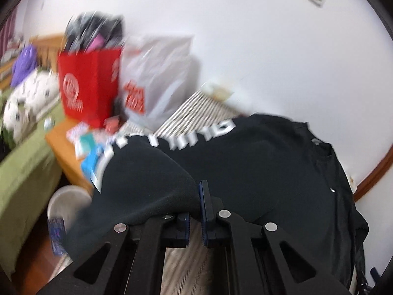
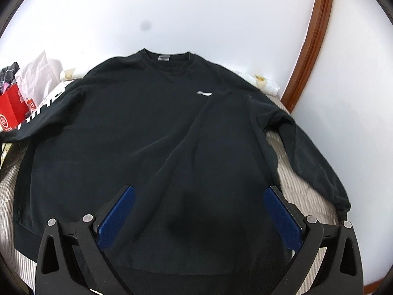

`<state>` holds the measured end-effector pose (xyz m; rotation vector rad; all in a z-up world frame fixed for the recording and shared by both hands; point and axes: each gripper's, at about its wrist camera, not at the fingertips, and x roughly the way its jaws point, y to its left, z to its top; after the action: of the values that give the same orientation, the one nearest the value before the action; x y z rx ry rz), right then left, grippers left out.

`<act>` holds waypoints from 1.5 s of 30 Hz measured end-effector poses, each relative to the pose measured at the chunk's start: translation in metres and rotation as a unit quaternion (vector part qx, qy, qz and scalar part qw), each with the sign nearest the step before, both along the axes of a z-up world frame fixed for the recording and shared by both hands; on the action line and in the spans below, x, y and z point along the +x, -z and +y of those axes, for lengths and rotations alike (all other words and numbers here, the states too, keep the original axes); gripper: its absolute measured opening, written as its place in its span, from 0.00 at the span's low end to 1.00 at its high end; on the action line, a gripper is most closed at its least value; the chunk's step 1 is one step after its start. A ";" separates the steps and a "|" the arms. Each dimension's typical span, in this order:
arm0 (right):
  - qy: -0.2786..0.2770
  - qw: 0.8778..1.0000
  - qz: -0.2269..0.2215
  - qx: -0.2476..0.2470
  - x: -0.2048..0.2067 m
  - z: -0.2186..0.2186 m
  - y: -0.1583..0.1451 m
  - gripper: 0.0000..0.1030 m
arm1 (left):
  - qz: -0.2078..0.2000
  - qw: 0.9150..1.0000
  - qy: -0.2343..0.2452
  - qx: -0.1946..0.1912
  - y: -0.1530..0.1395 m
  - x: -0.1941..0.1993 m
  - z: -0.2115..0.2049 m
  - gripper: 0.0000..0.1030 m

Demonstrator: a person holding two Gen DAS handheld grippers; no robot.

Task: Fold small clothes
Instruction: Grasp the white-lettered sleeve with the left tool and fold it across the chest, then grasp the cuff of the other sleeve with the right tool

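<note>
A black sweatshirt (image 2: 137, 127) lies spread face up on a striped bed cover (image 2: 302, 196), neck toward the wall, with a small white logo on the chest. Its left sleeve with white lettering (image 2: 44, 108) stretches toward the left. My right gripper (image 2: 199, 211) is open, its blue pads (image 2: 115, 221) apart just above the lower body of the shirt. In the blurred left wrist view my left gripper (image 1: 196, 211) is shut on a lifted fold of the black sweatshirt (image 1: 258, 162) near the lettered sleeve (image 1: 172, 140).
A red paper bag (image 1: 91, 83) and a white plastic bag (image 1: 157, 78) stand at the bed's left end. An orange side table (image 1: 66, 152) with small boxes, a green sofa (image 1: 22, 169) and a white bin (image 1: 66, 201) lie beyond. A wooden door frame (image 2: 312, 36) is at right.
</note>
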<state>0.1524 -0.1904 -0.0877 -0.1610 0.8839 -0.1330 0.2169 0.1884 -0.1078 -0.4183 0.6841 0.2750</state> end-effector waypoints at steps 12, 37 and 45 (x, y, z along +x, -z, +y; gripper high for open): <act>0.016 0.999 -0.035 -0.002 0.017 -0.074 -0.017 1.00 | -0.051 0.985 0.150 0.067 -0.062 0.083 -0.152 0.07; 0.021 1.000 -0.008 -0.013 0.018 -0.099 -0.001 1.00 | 0.024 0.933 0.358 0.035 -0.022 0.081 -0.275 0.52; -0.058 0.998 -0.025 0.029 0.045 -0.020 -0.021 0.99 | 0.036 0.969 0.238 0.065 -0.021 0.057 -0.155 0.59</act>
<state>0.1974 -0.2100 -0.0664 -0.1526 0.8261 -0.0034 0.2736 0.0330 -0.0868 -0.1099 0.8099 -0.1203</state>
